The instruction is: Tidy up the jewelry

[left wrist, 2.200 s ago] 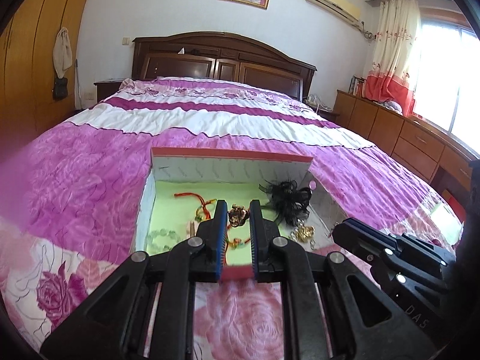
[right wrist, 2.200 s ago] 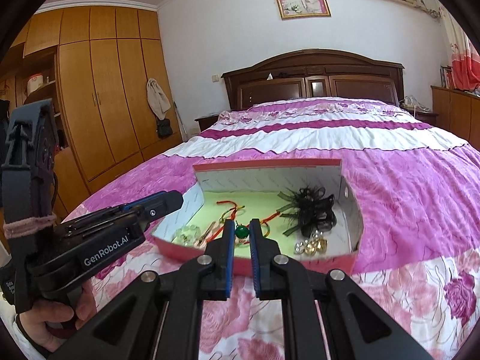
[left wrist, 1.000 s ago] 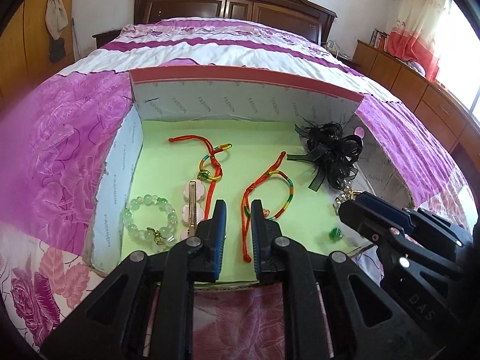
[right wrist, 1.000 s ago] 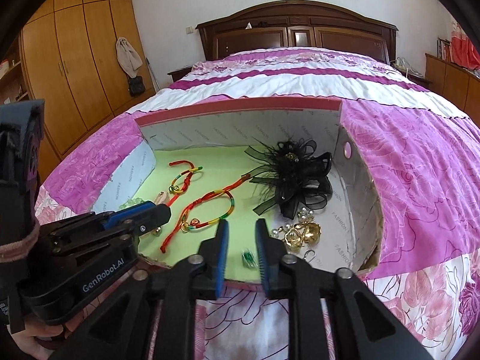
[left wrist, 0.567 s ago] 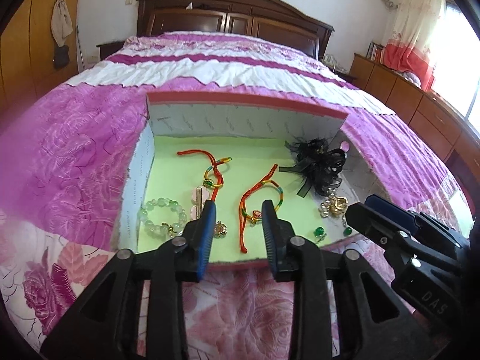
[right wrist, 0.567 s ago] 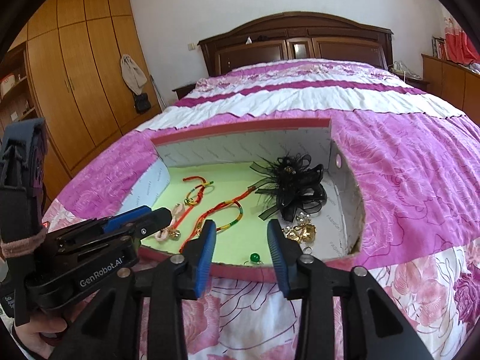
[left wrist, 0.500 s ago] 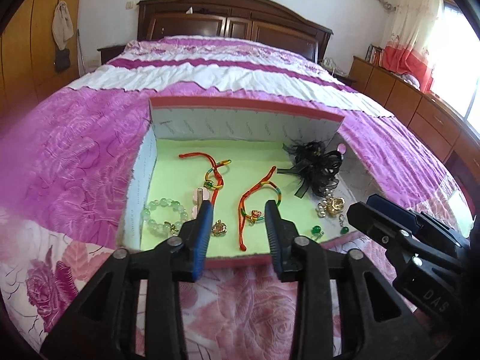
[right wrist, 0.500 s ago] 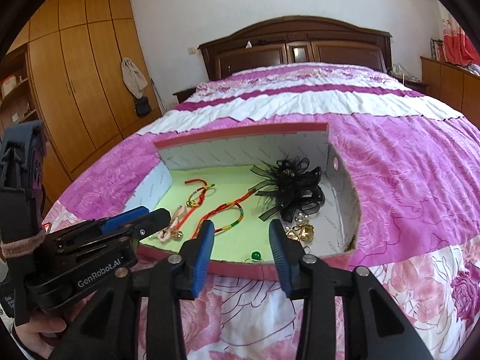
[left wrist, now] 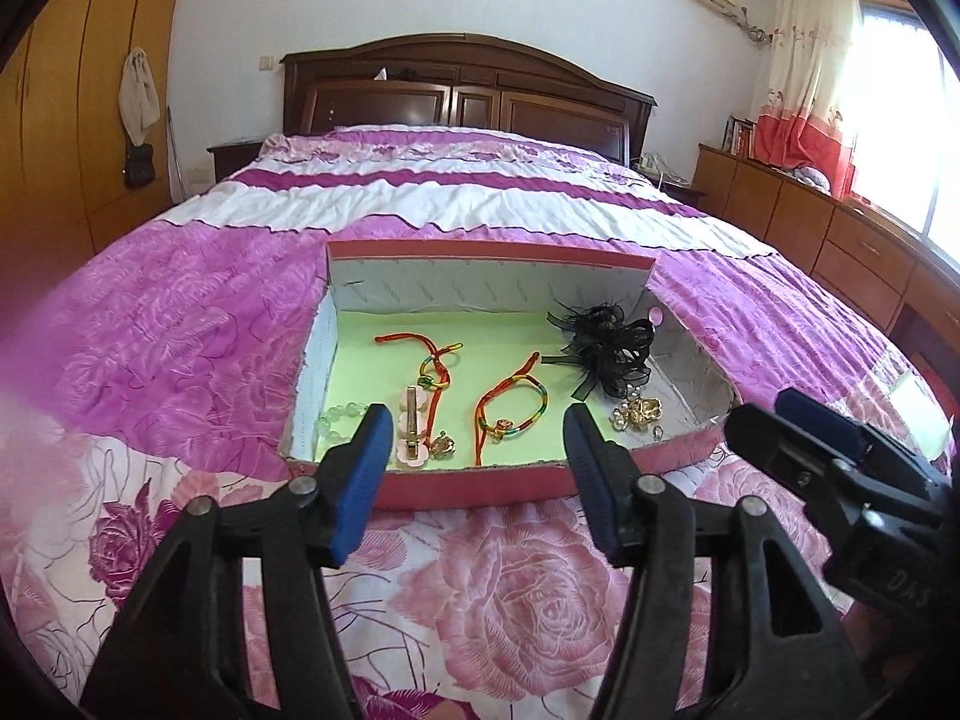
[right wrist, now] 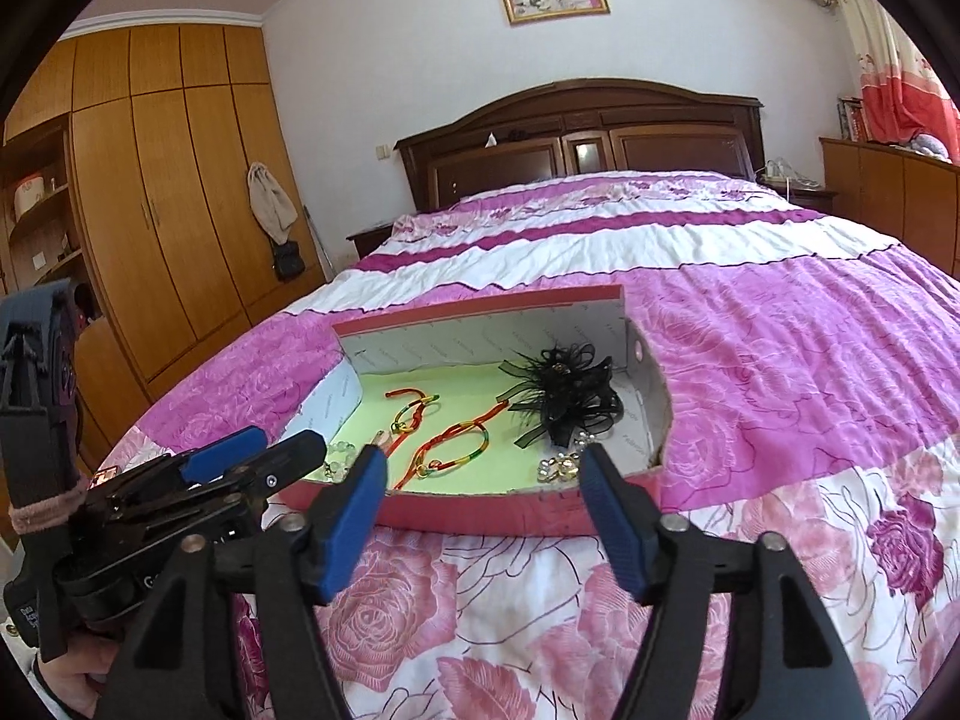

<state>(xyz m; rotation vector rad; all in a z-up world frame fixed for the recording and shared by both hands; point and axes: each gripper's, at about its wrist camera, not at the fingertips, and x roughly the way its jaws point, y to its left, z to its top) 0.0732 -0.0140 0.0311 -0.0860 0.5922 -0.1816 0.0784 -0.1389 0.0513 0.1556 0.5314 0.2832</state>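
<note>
A red cardboard box [left wrist: 480,483] with a green floor lies on the bed; it also shows in the right wrist view [right wrist: 510,513]. Inside lie two red cord bracelets [left wrist: 510,405], a black feather hair bow [left wrist: 606,348], a pale green bead bracelet [left wrist: 336,417], a pink flower hair clip [left wrist: 411,423], a small gold piece [left wrist: 443,446] and gold-and-pearl earrings [left wrist: 639,414]. My left gripper [left wrist: 474,450] is open and empty, held in front of the box's near wall. My right gripper [right wrist: 483,486] is open and empty too, just before the box.
The box sits on a pink and purple floral bedspread [left wrist: 180,330]. A dark wooden headboard [left wrist: 468,90] stands at the far end. Wooden wardrobes [right wrist: 150,210] line the left wall and low drawers [left wrist: 840,240] the right.
Both grippers have opened wide and pulled back and up from the box. The gold piece and the green-stone earrings that they carried now lie in the box.
</note>
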